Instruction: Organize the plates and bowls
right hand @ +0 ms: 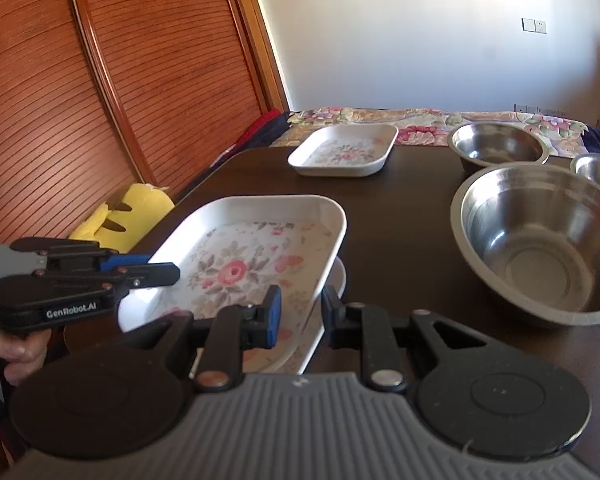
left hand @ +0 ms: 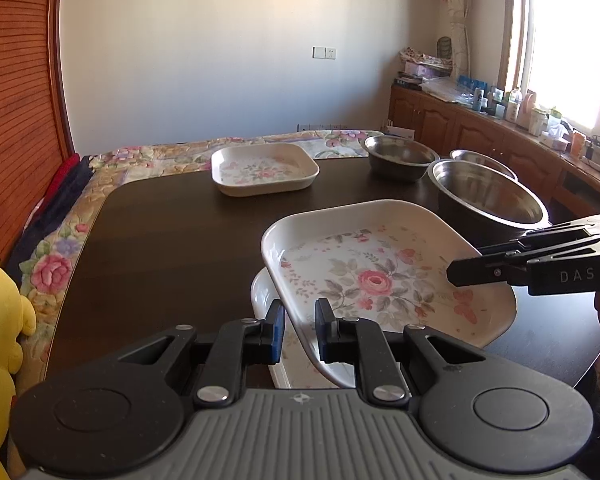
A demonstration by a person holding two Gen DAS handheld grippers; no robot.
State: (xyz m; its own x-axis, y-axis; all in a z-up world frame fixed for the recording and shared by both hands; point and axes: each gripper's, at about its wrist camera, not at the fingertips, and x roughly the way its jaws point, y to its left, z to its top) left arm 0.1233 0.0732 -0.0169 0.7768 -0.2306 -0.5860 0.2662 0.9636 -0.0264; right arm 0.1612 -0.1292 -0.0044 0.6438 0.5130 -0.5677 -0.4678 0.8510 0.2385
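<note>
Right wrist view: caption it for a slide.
Both grippers hold a floral rectangular plate tilted above another plate beside three steel bowls.

A dark wooden table [left hand: 160, 240] stands beside a floral bedspread [left hand: 148, 152] and slatted wooden doors [right hand: 100, 100]. Sunlight pours through a window [left hand: 568, 40] above cluttered wooden cabinets [left hand: 460, 124]; the wall [left hand: 220, 60] is plain white.

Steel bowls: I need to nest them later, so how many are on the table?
3. A large steel bowl sits nearest, a medium steel bowl behind it near the far edge, and a small steel bowl partly cut off at right.
</note>
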